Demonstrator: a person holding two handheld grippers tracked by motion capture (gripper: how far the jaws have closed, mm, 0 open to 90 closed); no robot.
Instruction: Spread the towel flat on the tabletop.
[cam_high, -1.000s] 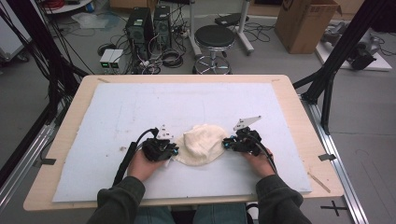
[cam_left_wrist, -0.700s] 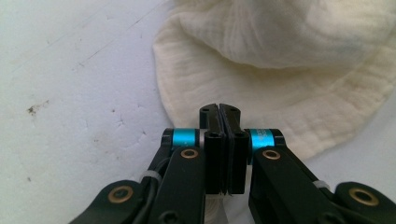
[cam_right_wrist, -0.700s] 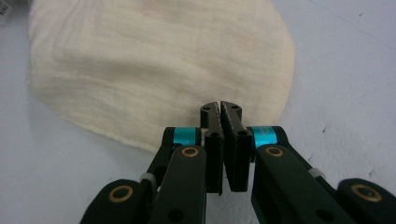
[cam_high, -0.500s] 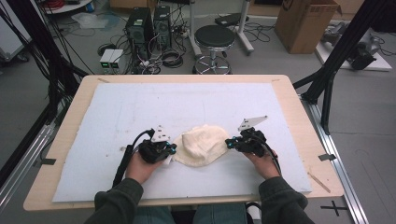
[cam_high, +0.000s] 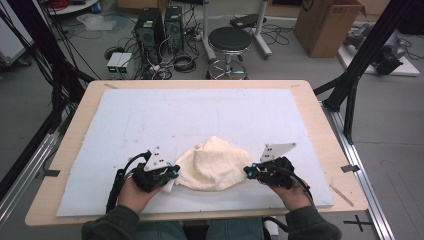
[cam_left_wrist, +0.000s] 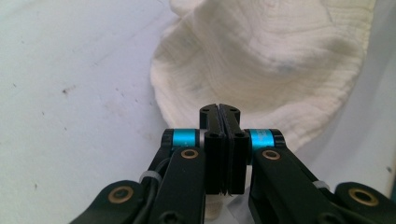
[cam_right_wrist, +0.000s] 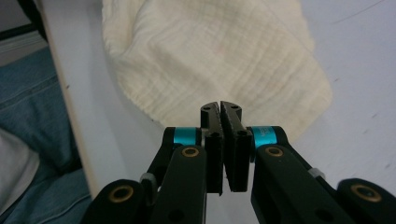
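From above we see a cream cloth (cam_high: 212, 165) bunched at the tabletop's (cam_high: 320, 130) six o'clock edge on a white sheet (cam_high: 200, 115), left tool (cam_high: 172, 172) at its nine, right tool (cam_high: 249, 171) at its three; a stool (cam_high: 229, 40) and box (cam_high: 325, 25) stand at twelve. In the left gripper view the jaws are pressed together pinching the cloth's edge. In the right gripper view likewise.

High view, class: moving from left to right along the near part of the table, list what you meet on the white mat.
left gripper → cream cloth → right gripper → bare strip of the white mat → wooden table edge.
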